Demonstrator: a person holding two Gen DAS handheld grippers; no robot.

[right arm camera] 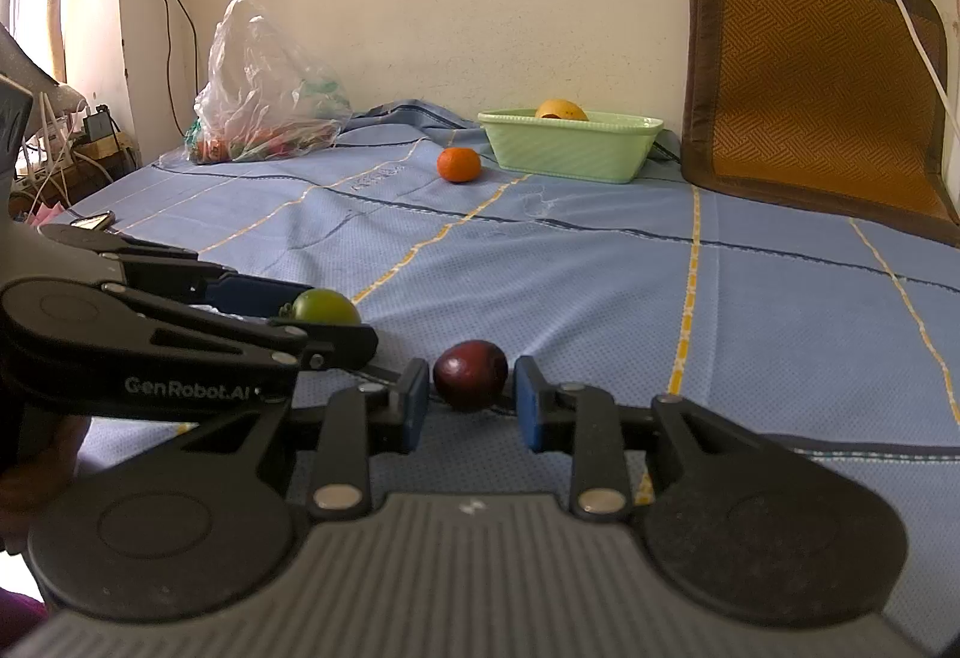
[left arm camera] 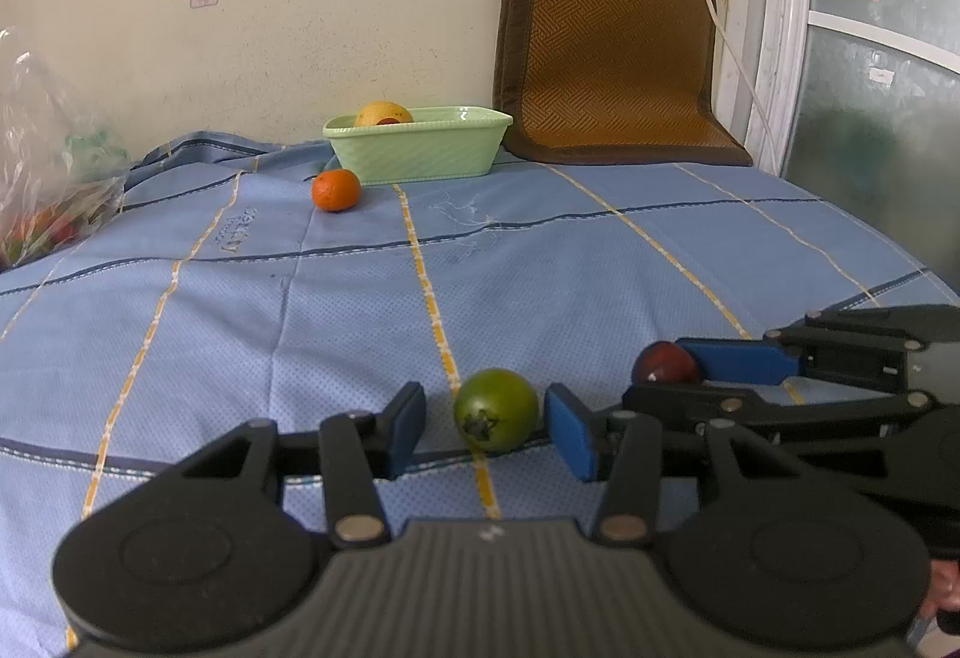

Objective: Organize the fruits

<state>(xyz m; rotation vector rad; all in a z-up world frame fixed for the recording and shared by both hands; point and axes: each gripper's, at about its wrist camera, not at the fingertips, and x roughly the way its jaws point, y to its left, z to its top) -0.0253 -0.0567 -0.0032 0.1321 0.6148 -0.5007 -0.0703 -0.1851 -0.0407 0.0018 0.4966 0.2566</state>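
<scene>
Between the blue pads of the left hand-held gripper point(left arm camera: 486, 427): green fruit point(left arm camera: 495, 409), lying on the bed sheet point(left arm camera: 300, 310); a gap shows on each side, so the jaws stand apart and it is not gripped.
Left jaws: easing apart only slightly, if at all.
Between the pads of the right hand-held gripper point(right arm camera: 471, 397): dark red fruit point(right arm camera: 471, 375), also on the sheet; left pad about touching, a sliver of gap at the right pad; whether it is pinched I cannot tell.
Far ahead of both grippers: pale green basket point(left arm camera: 414, 148) against the wall, holding one yellow fruit point(left arm camera: 383, 113).
Just short of the basket, on its left: orange mandarin point(left arm camera: 336, 190), loose on the sheet.
Far left of the right gripper: plastic bag point(right arm camera: 264, 88) with mixed produce, contents unclear.
Done, judged: one fruit in the basket.
Left, judged: green, red and mandarin to carry across; bag perhaps also.
</scene>
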